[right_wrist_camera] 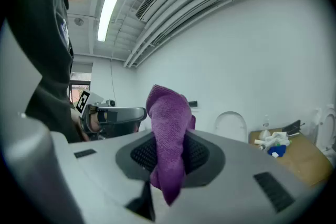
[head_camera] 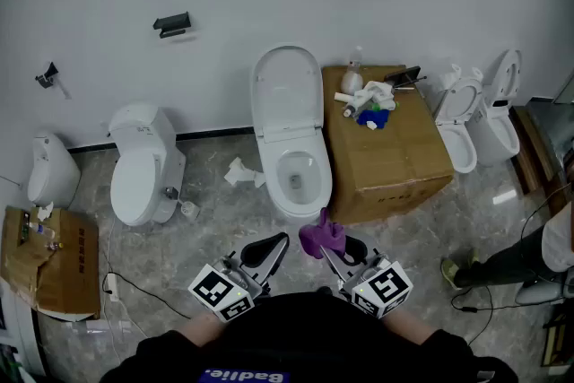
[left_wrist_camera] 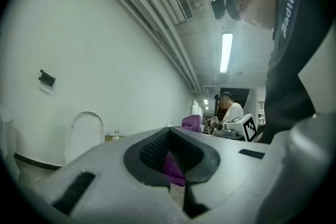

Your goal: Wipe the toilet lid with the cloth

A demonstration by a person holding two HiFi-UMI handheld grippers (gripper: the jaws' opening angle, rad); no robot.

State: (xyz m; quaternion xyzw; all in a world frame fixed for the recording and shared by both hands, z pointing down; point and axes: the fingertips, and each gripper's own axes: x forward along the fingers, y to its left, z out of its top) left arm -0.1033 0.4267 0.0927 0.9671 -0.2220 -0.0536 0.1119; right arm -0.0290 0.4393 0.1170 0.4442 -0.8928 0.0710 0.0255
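wiping has not begun, as i judge it: the lid (head_camera: 287,90) stands raised against the wall, well apart from the cloth (head_camera: 320,235). my right gripper (head_camera: 339,252) has its jaws clamped on the cloth, close to my body. the left gripper (head_camera: 267,250) has its jaws together on nothing. all the rubbing is left.

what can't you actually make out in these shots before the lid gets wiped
- toilet lid: any dirt on it is too small in the head view.
- things on the cardboard box: too small in the head view to name.
- left gripper: a purple patch shows low between its shut jaws in the left gripper view; pinched cloth or cloth behind, unclear.
- person at the head view's right edge: cut off by the frame.
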